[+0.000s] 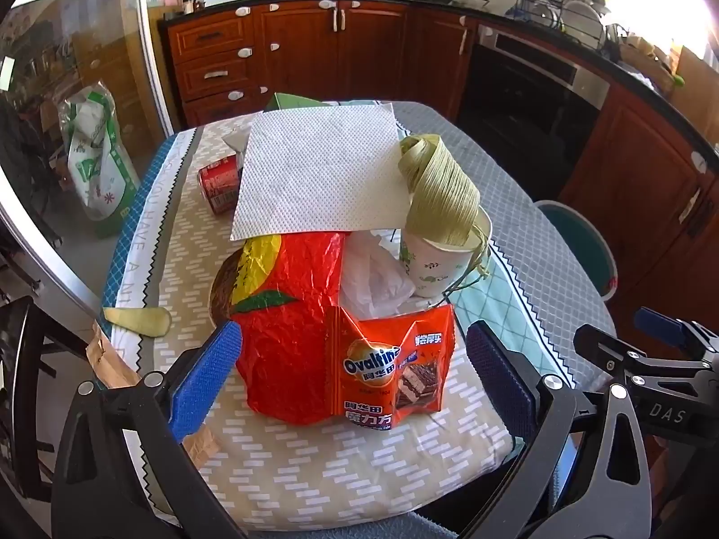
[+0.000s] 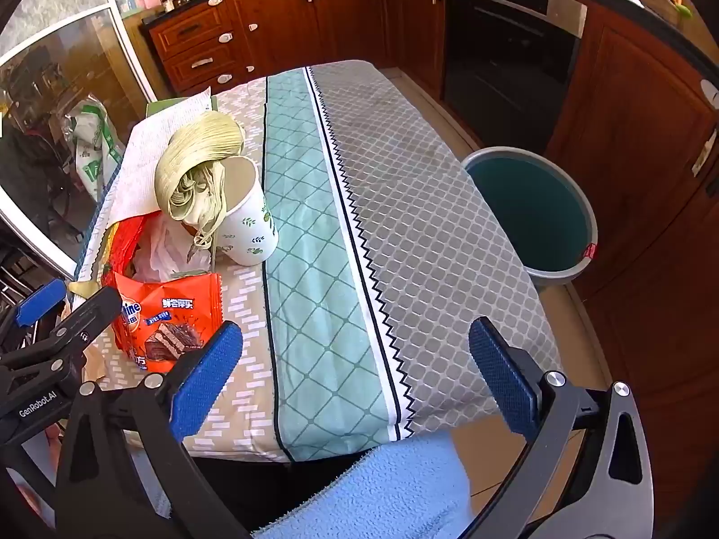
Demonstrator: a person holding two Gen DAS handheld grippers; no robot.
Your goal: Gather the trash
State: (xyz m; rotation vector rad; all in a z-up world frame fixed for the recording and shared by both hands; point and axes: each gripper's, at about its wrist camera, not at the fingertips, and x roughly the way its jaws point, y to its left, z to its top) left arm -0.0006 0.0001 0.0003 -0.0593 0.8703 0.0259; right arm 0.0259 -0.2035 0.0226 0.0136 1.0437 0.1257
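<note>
A pile of trash lies on the table: an orange Ovaltine wrapper (image 1: pixel 388 370) (image 2: pixel 168 319), a crumpled red bag (image 1: pixel 287 310), a white plastic bag (image 1: pixel 377 276), a paper cup (image 1: pixel 433 265) (image 2: pixel 249 224) with a coil of green raffia (image 1: pixel 442 193) (image 2: pixel 197 166) on it, a white paper towel (image 1: pixel 319 170) (image 2: pixel 148 166) and a red can (image 1: pixel 220 184). My left gripper (image 1: pixel 355 373) is open, its jaws on either side of the wrapper and red bag. My right gripper (image 2: pixel 359 373) is open and empty over the tablecloth, right of the pile.
A teal bin with a grey rim (image 2: pixel 539 206) (image 1: pixel 579 242) stands on the floor right of the table. A green and white bag (image 1: pixel 96 166) stands on the floor at the left. A yellow peel (image 1: pixel 139 319) lies near the table's left edge. Cabinets and an oven (image 2: pixel 508 54) stand behind.
</note>
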